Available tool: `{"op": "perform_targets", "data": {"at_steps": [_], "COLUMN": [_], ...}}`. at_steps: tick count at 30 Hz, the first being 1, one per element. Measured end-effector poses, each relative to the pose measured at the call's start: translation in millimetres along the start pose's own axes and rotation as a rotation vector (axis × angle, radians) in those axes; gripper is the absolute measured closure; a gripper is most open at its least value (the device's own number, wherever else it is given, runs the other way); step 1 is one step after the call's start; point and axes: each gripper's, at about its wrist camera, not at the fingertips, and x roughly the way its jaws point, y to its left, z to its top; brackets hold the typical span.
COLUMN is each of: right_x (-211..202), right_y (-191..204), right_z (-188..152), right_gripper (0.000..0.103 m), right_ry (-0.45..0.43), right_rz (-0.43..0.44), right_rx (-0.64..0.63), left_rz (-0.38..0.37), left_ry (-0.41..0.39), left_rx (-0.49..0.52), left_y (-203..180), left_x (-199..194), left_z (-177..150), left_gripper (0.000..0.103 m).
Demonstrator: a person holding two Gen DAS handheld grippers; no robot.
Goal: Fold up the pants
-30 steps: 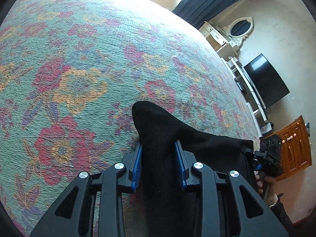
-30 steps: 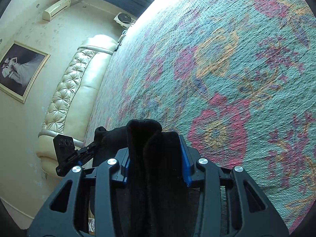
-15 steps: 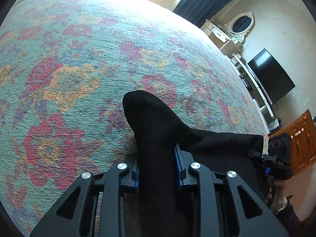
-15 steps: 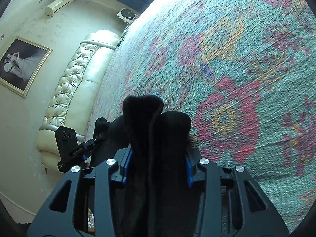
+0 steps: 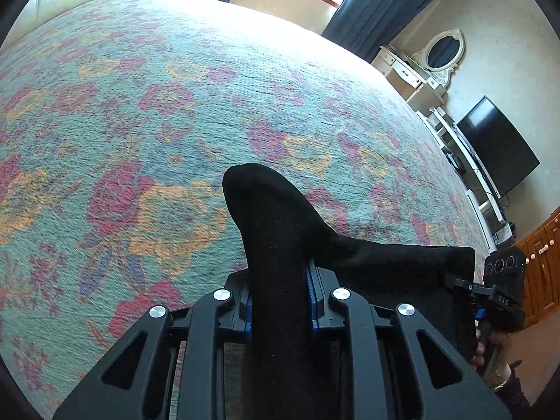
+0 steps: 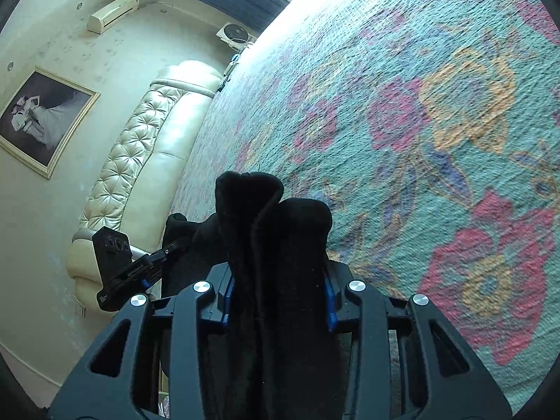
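The black pants (image 5: 276, 231) hang stretched between my two grippers above the floral bedspread (image 5: 147, 112). My left gripper (image 5: 280, 290) is shut on one end of the fabric, which bulges up past the blue pads. In the left wrist view the cloth runs right to the other gripper (image 5: 497, 294). My right gripper (image 6: 276, 290) is shut on a thick bunch of the black pants (image 6: 273, 217). In the right wrist view the cloth runs left to the left gripper (image 6: 119, 266). The rest of the pants hangs below, hidden.
The bed's cream tufted headboard (image 6: 140, 147) is on the left in the right wrist view. A dresser with an oval mirror (image 5: 441, 52), a TV (image 5: 497, 147) and a wooden cabinet (image 5: 546, 255) line the far wall. Dark curtains (image 5: 385, 3) hang by the window.
Both grippers closed tighter on the pants and lifted them. The view has tipped back to show more of the bed and room.
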Motion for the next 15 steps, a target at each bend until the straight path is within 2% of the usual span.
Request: {"op": "perform_targets", "data": {"at_steps": [8, 15], "right_x": [37.4, 57.4], "right_y": [8.1, 14.1], "right_z": [21.3, 40.8], "right_gripper": [0.067, 0.067], "right_ry": [0.001, -0.002], "right_rz": [0.021, 0.023], "right_rx": [0.008, 0.004], "left_rz": [0.045, 0.05], "left_ry": [-0.01, -0.009], "left_rx": [-0.011, -0.008], "left_y": [20.7, 32.4], "left_x": [6.5, 12.9], "left_z": [26.5, 45.1], "left_gripper": [0.081, 0.081]}}
